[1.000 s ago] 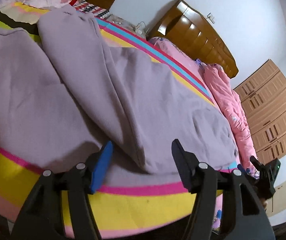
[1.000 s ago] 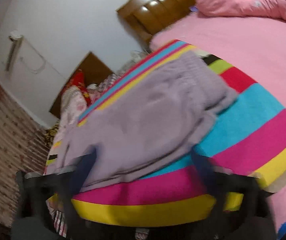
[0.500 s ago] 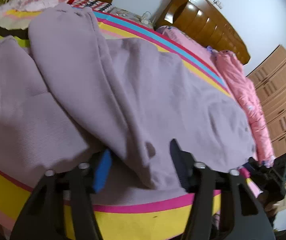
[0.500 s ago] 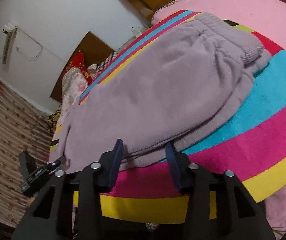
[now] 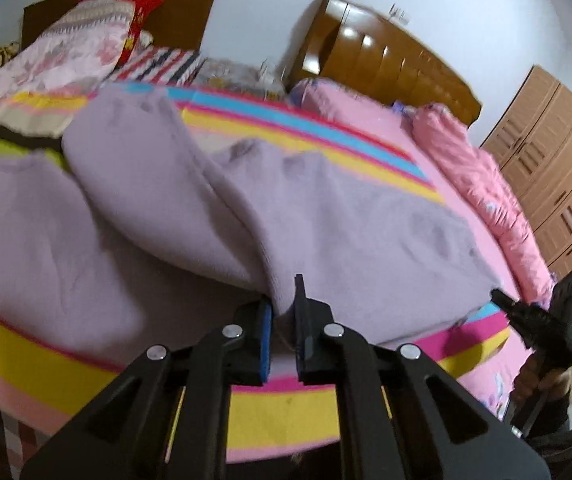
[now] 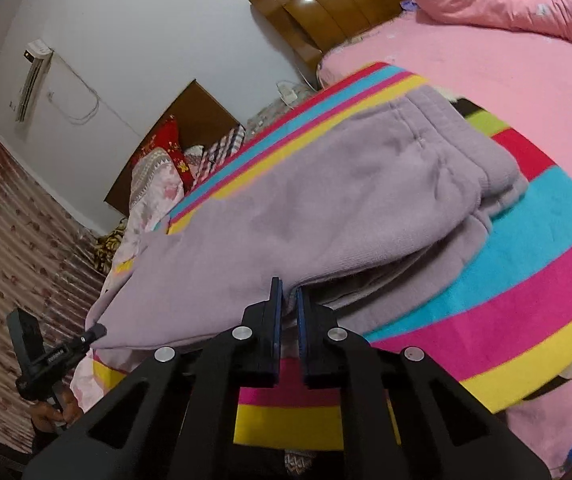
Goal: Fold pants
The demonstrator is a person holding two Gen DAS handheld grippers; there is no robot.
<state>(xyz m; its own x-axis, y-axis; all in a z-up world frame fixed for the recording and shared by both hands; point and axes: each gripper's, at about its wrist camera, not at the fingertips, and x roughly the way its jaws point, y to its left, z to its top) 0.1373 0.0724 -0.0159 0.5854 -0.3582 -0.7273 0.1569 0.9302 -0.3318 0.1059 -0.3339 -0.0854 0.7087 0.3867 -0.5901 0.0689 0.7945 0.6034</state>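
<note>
Lilac fleece pants (image 5: 326,216) lie on a striped blanket (image 5: 286,404) on the bed, one leg folded over the other. My left gripper (image 5: 284,312) is shut on the near edge of the upper leg. In the right wrist view the pants (image 6: 326,200) lie with the waistband at the right. My right gripper (image 6: 288,300) is shut on the near edge of the upper layer. The right gripper shows in the left view (image 5: 542,320), and the left gripper shows in the right view (image 6: 58,352).
A pink quilt (image 5: 498,208) lies heaped along the far side of the bed. A wooden headboard (image 5: 386,64) and wardrobe (image 5: 558,168) stand behind. Pillows and folded bedding (image 5: 66,52) sit at the far left. The bed's near edge runs just below both grippers.
Both grippers have closed from open onto the near edge of the pants. The fabric now rises slightly into the jaws.
</note>
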